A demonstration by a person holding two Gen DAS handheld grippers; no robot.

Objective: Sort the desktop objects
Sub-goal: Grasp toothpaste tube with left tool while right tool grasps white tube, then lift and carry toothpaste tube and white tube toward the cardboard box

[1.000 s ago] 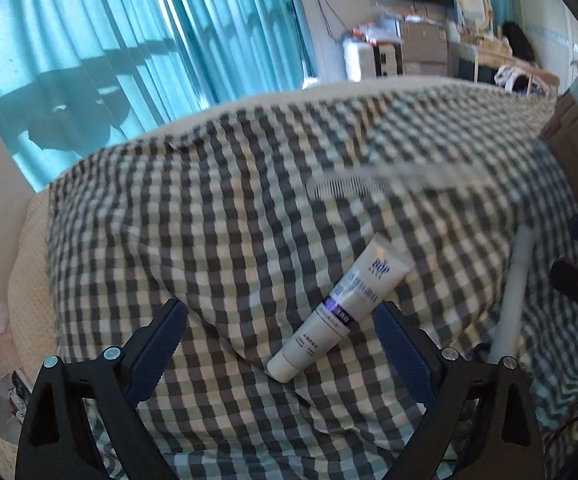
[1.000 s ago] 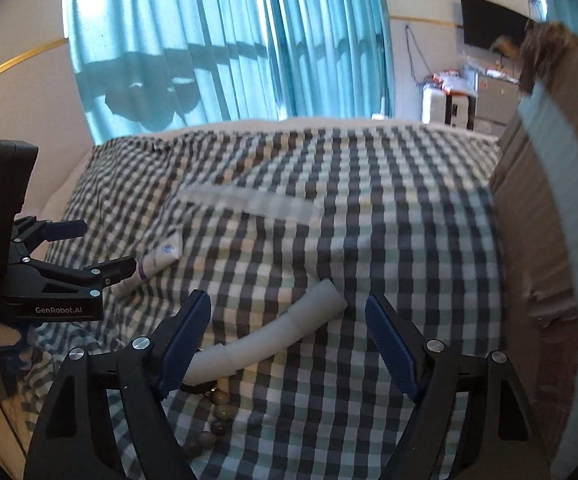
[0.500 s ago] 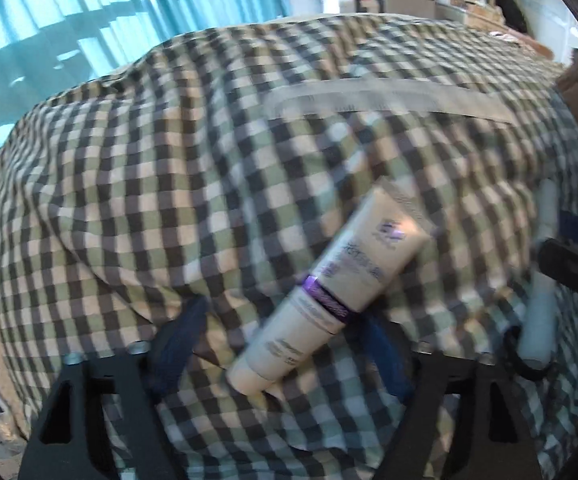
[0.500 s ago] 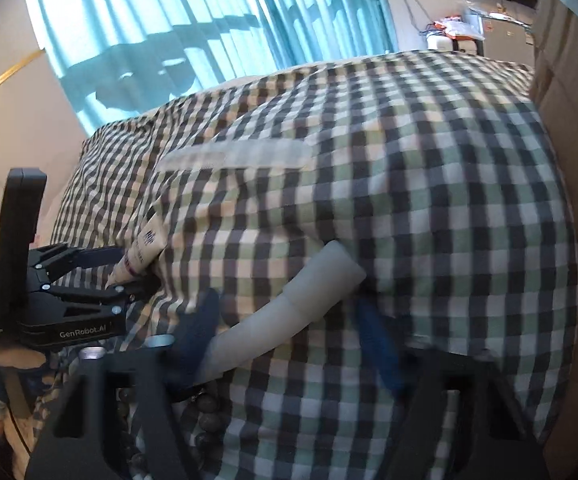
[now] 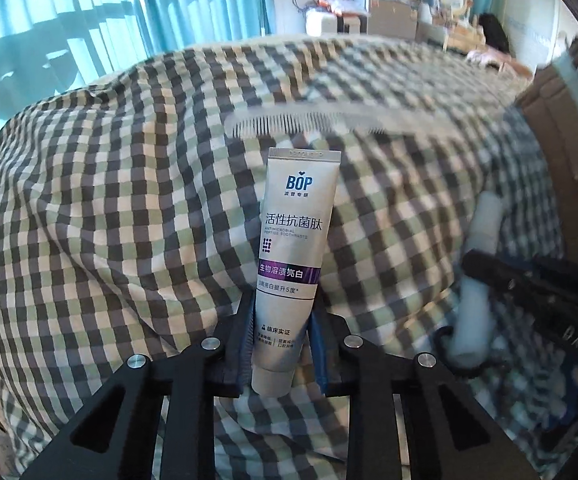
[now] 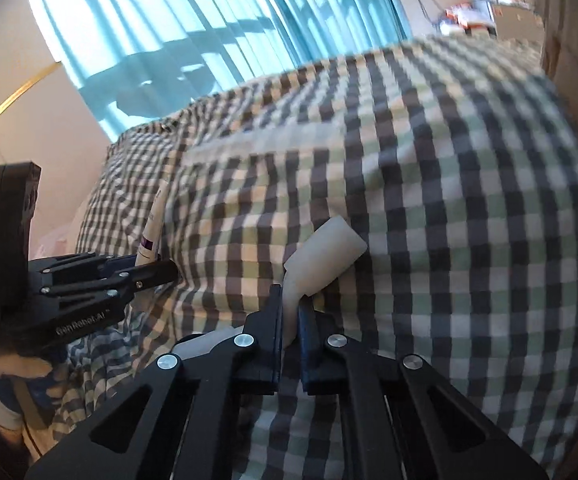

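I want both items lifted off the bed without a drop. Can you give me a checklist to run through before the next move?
1. Left gripper on the toothpaste tube: jaws closing, tube between the pads near its cap end: ok.
2. Right gripper on the white handle: shut on its narrow neck: ok.
3. Checked cloth clear of the left pads: cannot tell.
4. The two grippers apart: ok.
5. Comb clear of the tube: ok.
6. Cardboard box open for dropping: cannot tell.
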